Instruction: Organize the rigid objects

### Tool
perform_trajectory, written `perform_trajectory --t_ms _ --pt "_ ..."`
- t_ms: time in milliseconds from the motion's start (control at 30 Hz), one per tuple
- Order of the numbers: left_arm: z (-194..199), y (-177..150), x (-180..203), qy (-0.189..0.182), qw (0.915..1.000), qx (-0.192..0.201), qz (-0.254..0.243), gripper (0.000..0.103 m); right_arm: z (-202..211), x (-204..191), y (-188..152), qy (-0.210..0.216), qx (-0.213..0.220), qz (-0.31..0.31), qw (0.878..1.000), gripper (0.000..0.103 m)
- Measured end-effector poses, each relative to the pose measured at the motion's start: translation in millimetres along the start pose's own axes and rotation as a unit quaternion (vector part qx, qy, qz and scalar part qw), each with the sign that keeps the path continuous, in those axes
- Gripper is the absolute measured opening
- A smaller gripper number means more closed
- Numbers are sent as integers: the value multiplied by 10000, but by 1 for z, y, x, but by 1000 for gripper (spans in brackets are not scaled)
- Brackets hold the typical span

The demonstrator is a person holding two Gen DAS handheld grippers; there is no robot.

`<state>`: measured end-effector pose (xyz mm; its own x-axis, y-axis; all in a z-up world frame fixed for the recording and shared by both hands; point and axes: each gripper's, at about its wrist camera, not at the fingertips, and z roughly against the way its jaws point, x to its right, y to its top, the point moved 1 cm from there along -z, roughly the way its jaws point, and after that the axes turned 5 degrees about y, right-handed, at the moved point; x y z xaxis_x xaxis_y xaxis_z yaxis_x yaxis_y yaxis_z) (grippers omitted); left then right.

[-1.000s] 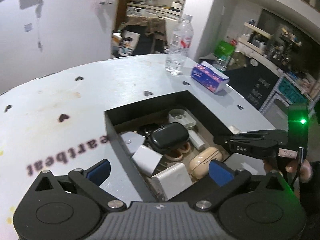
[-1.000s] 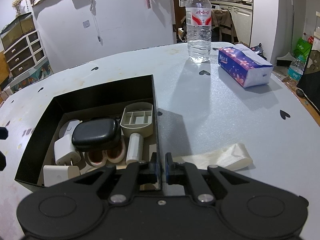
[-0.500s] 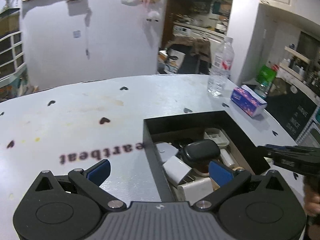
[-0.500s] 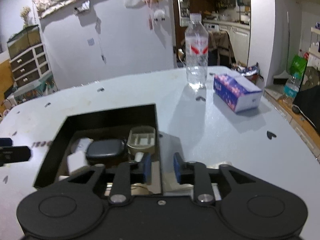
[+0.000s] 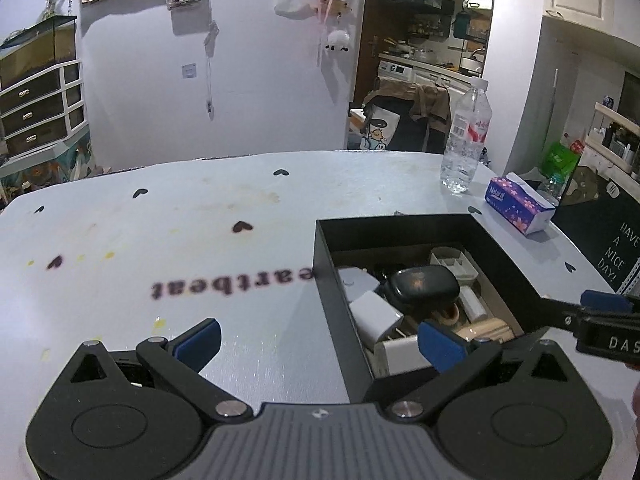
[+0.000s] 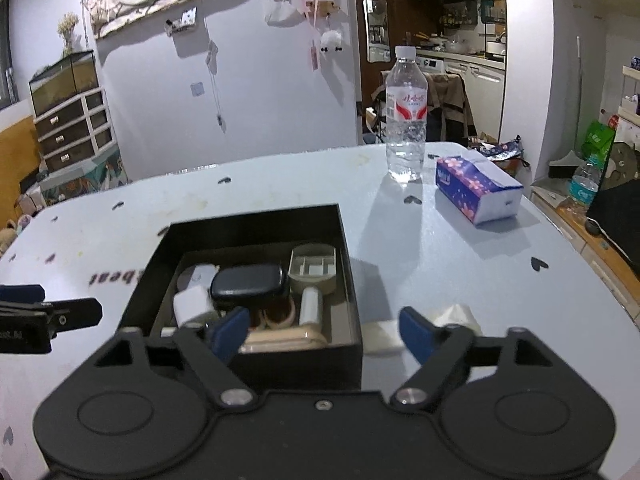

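Left claw (image 5: 318,338) spread, empty, angled down over counter (image 5: 200,208) at black box (image 5: 400,232) of small items; right claw (image 6: 322,332) opening, empty, above box's near wall.

A home: kitchen cabinets (image 6: 476,76), drawer chest (image 6: 72,128) and fish tank (image 6: 64,80) behind.

The right gripper (image 6: 322,330) hangs above the black box (image 6: 348,354), jaws opening with nothing held between them. Inside the box lie a dark case (image 6: 248,286), a white charger (image 6: 193,306) and a grey tray (image 6: 313,268). At 1 o'clock stand a bottle (image 6: 406,120) and a tissue pack (image 6: 478,194).
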<state>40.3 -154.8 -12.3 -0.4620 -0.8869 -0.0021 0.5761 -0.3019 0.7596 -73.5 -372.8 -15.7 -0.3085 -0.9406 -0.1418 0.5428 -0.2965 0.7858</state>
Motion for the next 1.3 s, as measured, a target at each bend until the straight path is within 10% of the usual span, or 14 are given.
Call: perform_trajectory --t_ms 1300 --pt "9 -31 -9 689 9974 -207 76 103 19 -16 -24 -512 -105 207 9984 102"
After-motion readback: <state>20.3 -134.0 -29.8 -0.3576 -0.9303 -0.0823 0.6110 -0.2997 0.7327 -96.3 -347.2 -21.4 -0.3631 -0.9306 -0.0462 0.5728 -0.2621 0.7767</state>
